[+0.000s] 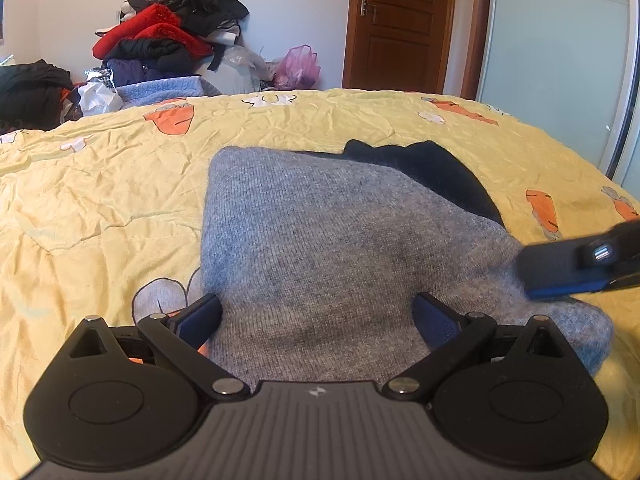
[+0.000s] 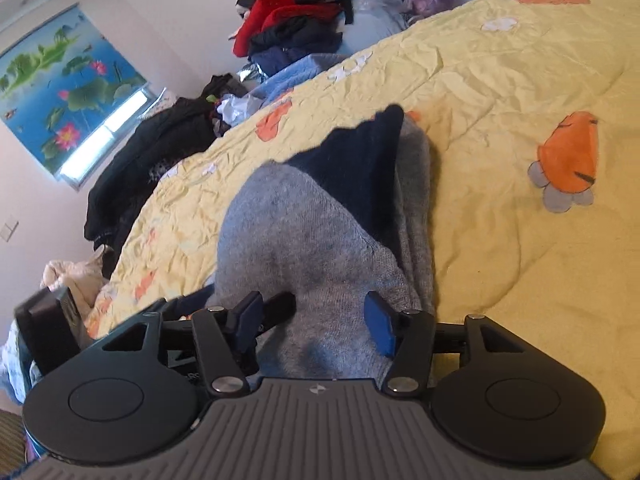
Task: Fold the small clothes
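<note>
Left wrist view: grey knit garment is lying near the middle of the yellow carrot-print quilt, its dark navy part showing at the far right edge.
Left gripper: jaws are standing wide, pads either side of the near grey hem, not pinching it.
Right gripper seen from left: coming in from the right edge, blurred, tip over the knit's right side; contact not clear.
Background: clothes pile is sitting beyond the bed, wooden door behind.
Right wrist view: same grey knit garment is running away from the camera, navy part standing up in a peak, quilt bare to the right.
Right gripper: jaws are sitting about half open, knit lying between the blue pads, no squeeze visible.
Handling: looking soft, light, floppy; knit likely is stretching and sagging if lifted by one point.
Grip spot: probably pinching both layers at the near hem corners, one claw each, is keeping the fold square.
Risk: navy layer may be slipping out of the grey one.
</note>
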`<action>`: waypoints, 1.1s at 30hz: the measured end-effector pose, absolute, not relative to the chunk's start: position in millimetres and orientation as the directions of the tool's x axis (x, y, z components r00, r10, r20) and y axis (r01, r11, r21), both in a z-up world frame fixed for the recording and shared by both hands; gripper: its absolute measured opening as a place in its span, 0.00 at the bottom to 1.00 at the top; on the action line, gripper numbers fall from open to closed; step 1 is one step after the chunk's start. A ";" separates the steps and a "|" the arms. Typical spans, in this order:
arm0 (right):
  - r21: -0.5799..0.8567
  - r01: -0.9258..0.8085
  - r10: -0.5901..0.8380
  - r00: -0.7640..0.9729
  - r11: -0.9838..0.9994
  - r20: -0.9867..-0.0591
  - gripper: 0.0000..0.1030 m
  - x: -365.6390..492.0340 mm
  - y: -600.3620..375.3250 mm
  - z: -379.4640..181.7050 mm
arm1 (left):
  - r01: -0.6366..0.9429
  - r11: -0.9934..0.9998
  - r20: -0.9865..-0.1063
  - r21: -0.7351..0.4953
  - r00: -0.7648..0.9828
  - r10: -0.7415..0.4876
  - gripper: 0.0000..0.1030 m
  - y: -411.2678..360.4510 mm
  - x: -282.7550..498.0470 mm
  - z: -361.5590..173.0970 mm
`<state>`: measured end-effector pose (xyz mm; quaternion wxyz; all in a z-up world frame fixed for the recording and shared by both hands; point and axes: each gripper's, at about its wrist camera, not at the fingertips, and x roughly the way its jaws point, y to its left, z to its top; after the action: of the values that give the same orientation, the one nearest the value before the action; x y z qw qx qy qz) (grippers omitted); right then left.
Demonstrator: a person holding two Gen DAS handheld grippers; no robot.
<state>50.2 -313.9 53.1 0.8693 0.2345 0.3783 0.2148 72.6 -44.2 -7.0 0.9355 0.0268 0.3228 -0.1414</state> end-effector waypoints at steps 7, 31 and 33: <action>0.655 -0.178 0.605 0.609 0.734 -0.513 0.65 44.1 -325.9 57.5 | 0.281 0.959 -0.612 -0.041 0.752 -0.247 1.00 -43.7 72.7 -7.0; -0.162 -0.198 0.052 0.771 0.967 -0.634 0.86 -73.5 -336.8 72.3 | 0.107 0.994 -0.568 0.006 0.818 -0.084 0.99 49.2 -52.2 26.1; -0.090 -0.216 0.107 0.751 0.972 -0.651 0.86 -73.1 -332.1 68.6 | 0.118 0.993 -0.582 -0.002 0.807 -0.097 0.99 37.4 -52.0 22.3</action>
<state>-73.1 -332.1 68.6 0.9323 -0.0801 0.3419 0.0865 -52.0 37.4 22.3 0.9504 0.0174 0.3053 -0.0565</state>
